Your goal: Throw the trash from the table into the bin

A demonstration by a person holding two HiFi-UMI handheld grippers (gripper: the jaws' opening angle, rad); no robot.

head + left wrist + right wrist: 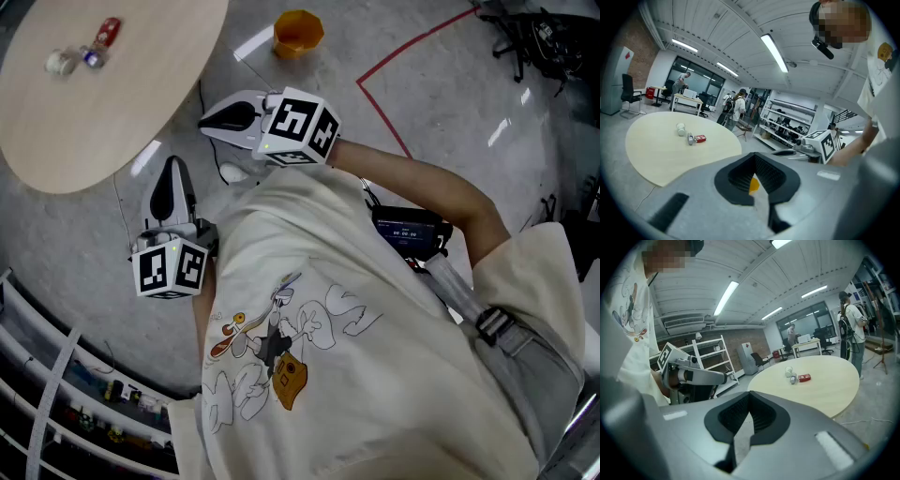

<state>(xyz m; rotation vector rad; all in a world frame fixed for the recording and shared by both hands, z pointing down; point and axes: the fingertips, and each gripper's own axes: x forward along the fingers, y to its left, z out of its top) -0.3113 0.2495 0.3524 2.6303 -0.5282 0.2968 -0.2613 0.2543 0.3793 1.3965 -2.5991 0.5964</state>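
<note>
Ahead of both grippers and off to their left, the trash lies untouched on the round tabletop (103,112): a white cup (59,63), a silvery can (91,58) and a red packet (110,31) cluster close together toward the side far from the person. The left gripper (172,169) and the right gripper (208,120) are both held off the tabletop near the person's body, each with its jaws brought together and nothing between them. The task looks to be at its very start, in the approach. The next move calls for stepping closer, reaching over the tabletop's near edge, spreading one pair of jaws and lowering them around a single piece. The orange bin (298,33) stands on the floor beyond the right gripper, well apart from the tabletop, so each piece needs a carry across. A thin cable (117,202) trails on the floor between the left gripper and the tabletop, and a red floor line (394,47) runs to the right of the bin; neither seems to block the reach.
</note>
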